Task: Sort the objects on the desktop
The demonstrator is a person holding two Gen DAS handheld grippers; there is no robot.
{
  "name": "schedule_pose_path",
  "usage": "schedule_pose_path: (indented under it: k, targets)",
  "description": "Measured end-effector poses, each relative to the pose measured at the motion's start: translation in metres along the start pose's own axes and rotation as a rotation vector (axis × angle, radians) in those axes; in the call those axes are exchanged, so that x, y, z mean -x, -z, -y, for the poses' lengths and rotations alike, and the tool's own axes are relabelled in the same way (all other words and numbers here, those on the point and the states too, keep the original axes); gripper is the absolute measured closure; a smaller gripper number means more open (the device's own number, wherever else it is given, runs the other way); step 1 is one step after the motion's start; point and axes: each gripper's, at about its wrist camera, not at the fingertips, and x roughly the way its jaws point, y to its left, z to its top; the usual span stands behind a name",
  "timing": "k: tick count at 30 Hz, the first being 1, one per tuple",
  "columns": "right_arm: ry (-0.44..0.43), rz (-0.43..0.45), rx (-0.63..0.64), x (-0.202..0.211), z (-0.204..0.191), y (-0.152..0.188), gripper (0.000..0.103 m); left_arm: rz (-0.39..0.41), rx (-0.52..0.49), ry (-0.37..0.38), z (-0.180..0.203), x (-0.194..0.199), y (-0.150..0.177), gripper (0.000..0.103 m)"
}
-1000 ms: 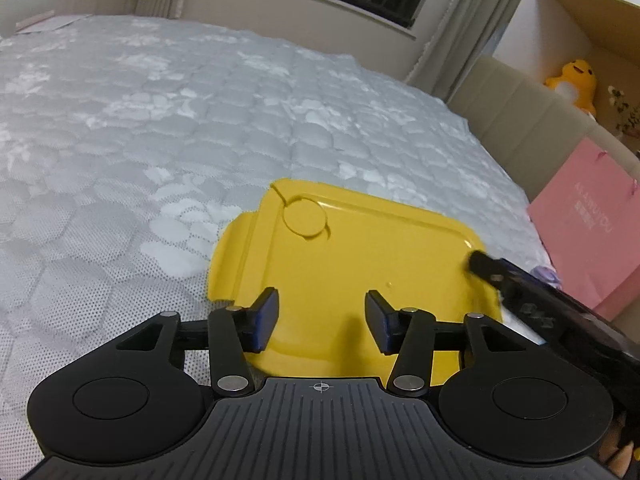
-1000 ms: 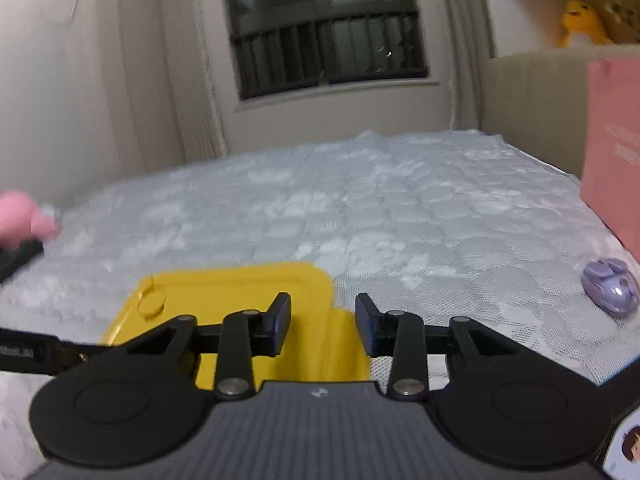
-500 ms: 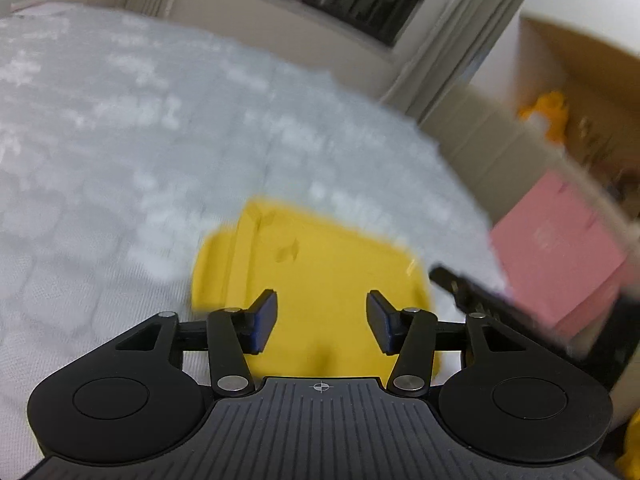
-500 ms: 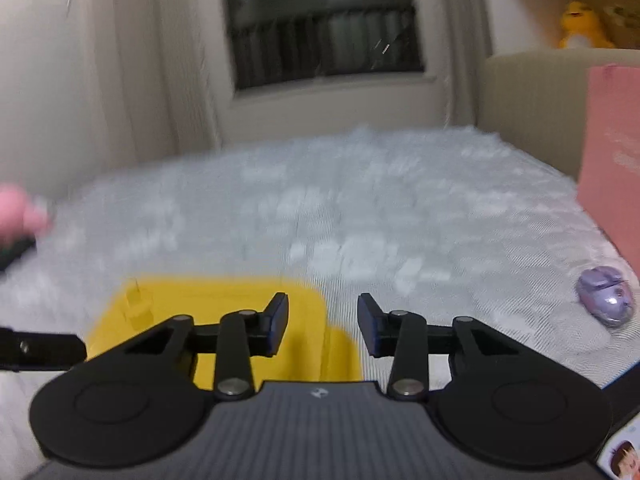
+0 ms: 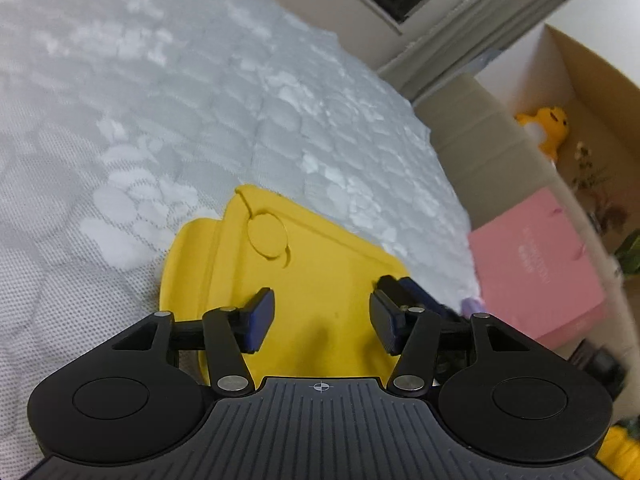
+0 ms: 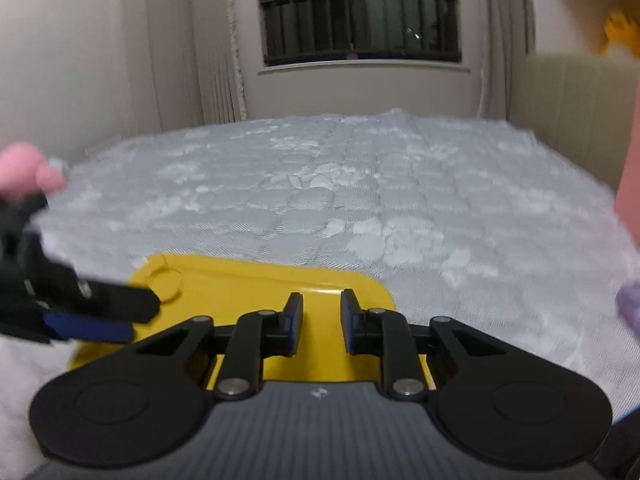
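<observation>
Both tongs hang low over the yellow tray (image 5: 320, 280) that lies flat on the bed (image 5: 160, 100). The left tongs (image 5: 322, 320) are open with nothing in them, and have just been closing a bit. The right tongs (image 6: 321, 322) have just been closing to a small gap, also bare. I think the tray is being set up for sorting. Next, a grip on its rim looks needed. The tray's long side runs left to right across the bed, with its round dent (image 5: 267, 235) at the far left corner.
</observation>
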Motion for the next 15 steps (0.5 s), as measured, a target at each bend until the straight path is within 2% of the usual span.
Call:
schedule_pose_path:
  k: [2,3,5,6,9,10,11,15]
  targets:
    - [-0.015,-0.003,0.002,0.000,0.000,-0.005,0.080,0.030,-0.021,-0.025,0.003,0.005,-0.005,0.050]
    - [-0.046,0.015,-0.045,0.004,0.006,-0.007,0.083,0.068,-0.048,-0.028,0.006,0.010,-0.006,0.049]
    - [-0.088,0.064,-0.137,0.015,0.015,-0.008,0.083,0.136,-0.083,-0.033,0.012,0.016,-0.009,0.036]
    - [-0.085,0.069,-0.158,0.015,0.017,-0.009,0.083,0.157,-0.095,-0.041,0.014,0.015,-0.011,0.032]
    - [-0.069,0.024,-0.130,0.000,0.011,-0.010,0.083,0.106,-0.072,-0.086,0.013,-0.007,-0.021,0.040]
    - [-0.062,0.016,-0.113,-0.004,0.008,-0.009,0.083,0.090,-0.059,-0.082,0.010,-0.014,-0.022,0.050]
    - [-0.054,0.013,-0.095,-0.005,0.005,-0.008,0.083,0.074,-0.046,-0.077,0.006,-0.020,-0.022,0.054]
    - [0.000,0.032,0.034,-0.007,-0.011,-0.001,0.083,0.077,-0.051,-0.068,0.003,-0.024,-0.020,0.054]
